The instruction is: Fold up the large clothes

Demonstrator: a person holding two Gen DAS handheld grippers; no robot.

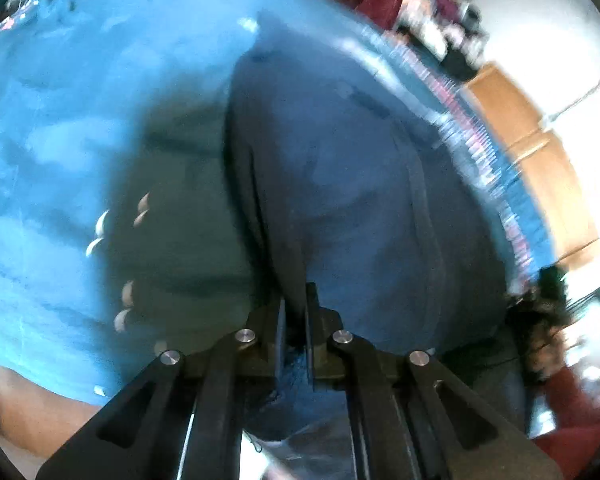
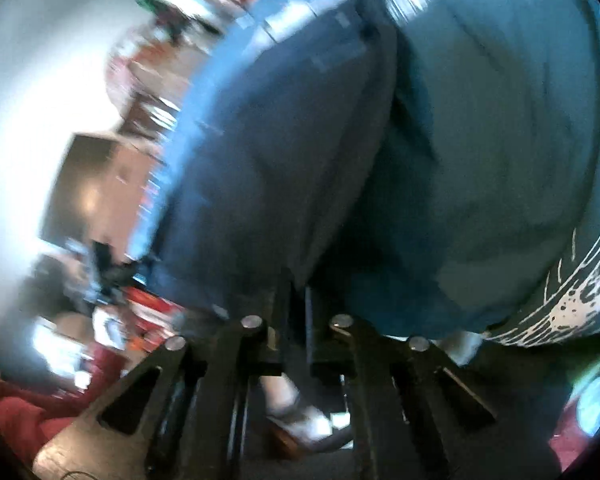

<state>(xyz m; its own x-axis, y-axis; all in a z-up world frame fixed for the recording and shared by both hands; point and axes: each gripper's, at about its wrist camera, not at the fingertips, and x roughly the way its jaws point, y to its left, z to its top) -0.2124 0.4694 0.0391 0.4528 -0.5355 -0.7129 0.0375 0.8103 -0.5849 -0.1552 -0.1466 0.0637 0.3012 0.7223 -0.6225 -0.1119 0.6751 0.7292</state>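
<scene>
- While both views are blurred, one large dark blue garment fills each of them, hanging over a bright blue cloth surface.
- Left gripper: its two fingers are nearly closed, with a fold of the garment pinched between them.
- Right gripper: its two fingers are also close together, and the garment's edge goes down between them.
- One black cloth with white print shows at the right.

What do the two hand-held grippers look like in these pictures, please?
Both look alike. The left gripper and the right gripper have black angular linkage arms with triangular cut-outs, joined by round silver pins, and two flat dark fingers. The views are blurred; no cables or markings can be told for certain.
</scene>
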